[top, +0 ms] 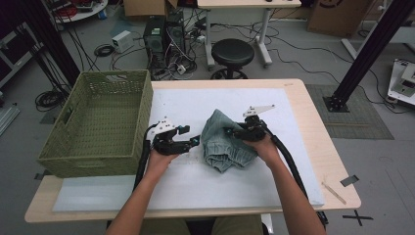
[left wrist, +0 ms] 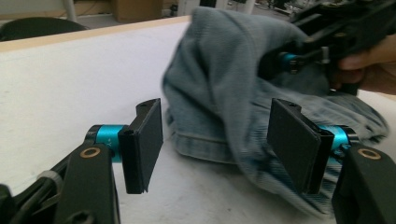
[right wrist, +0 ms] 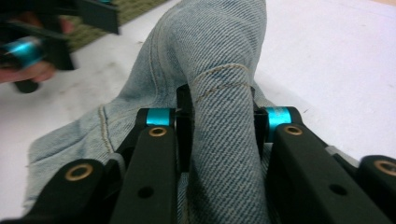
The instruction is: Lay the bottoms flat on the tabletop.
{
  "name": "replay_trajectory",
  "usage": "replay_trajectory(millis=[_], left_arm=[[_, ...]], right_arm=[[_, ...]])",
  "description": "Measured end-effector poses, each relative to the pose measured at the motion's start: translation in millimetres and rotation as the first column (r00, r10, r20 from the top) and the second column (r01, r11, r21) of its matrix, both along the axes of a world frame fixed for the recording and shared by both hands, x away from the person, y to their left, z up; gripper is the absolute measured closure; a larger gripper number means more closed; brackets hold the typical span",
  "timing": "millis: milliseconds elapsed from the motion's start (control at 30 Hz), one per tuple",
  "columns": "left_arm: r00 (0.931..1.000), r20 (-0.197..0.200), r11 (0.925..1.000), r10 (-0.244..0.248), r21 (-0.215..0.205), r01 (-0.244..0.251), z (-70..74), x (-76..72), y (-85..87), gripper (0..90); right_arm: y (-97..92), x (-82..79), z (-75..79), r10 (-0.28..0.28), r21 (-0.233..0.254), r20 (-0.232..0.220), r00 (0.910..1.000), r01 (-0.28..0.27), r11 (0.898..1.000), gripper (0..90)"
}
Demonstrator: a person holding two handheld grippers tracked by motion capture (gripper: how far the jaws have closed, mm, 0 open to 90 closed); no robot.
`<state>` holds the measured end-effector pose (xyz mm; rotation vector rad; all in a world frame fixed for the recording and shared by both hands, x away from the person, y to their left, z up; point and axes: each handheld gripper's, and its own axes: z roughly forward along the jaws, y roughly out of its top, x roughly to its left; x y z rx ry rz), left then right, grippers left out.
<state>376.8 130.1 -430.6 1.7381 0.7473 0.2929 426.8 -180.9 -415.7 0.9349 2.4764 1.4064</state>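
Nearest the person's edge of the desk [top: 293,122], the two forearms are coming in over the white mat [top: 195,181], and just beyond them the denim garment [top: 226,142] is lying bunched near the middle of the desk, a little toward its right edge. The right claw [top: 231,131] is gripping a thick fold of that denim: in the right gripper view the pads are pressing on both sides of a raised, seamed ridge of cloth [right wrist: 223,116], which is running straight away from the claw toward the far edge. The left claw [top: 195,142] is sitting just beside the garment's left side with its jaws standing apart and nothing pinched; in the left gripper view a hemmed fold of the denim [left wrist: 210,140] is lying partly between the pads [left wrist: 144,140], closer to the right-hand one, and no pad is pressing on it. So the cloth is lying directly ahead of the left claw, toward the desk's right edge, and that hand is the free one to take the next hold. The bundle's long axis is running roughly from near edge to far edge, with the gathered waistband end pointing at the person and the rounded hump pointing away. Farther off, the green woven basket [top: 103,122] is standing at the desk's far-left corner, well apart from the denim.
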Motion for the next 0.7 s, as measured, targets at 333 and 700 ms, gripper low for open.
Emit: replay_trajectory(millis=[333, 700], left_arm=[[0.9968, -0.05, 0.9974, -0.063, 0.033, 0.064, -7.8, -2.9, -29.5, 25.6], [0.9864, -0.133, 0.9911, -0.097, 0.078, 0.108, -13.4, -2.3, -49.7, 50.3]], right_arm=[[-16.0, -10.1, 13.4, -0.084, -0.022, 0.085, 0.9928, 0.086, 0.996, 42.5], [-41.1, -28.8, 26.8, -0.107, -0.018, 0.152, 0.9824, 0.112, 0.994, 37.8]])
